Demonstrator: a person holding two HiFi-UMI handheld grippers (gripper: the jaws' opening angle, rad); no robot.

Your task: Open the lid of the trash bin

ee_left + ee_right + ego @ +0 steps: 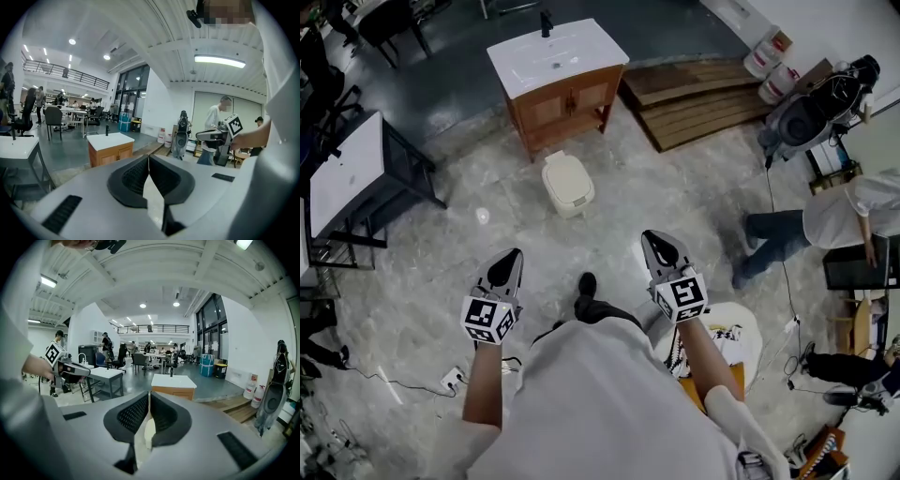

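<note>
The cream trash bin [567, 184] stands on the stone floor in front of a wooden vanity, with its lid down. Both grippers hang in the air well short of it and point toward it. My left gripper [516, 253] is to the bin's near left, and its jaws meet at the tips with nothing between them [148, 158]. My right gripper [653, 235] is to the near right, also shut and empty [149, 393]. A sliver of the cream bin [147, 433] shows below the right jaws.
A wooden vanity with a white sink top [558, 80] stands just behind the bin. Wooden planks [703, 98] lie at the back right, beside a scooter [811, 112]. A black-framed table [352, 173] is on the left. A person [834, 225] bends over at the right.
</note>
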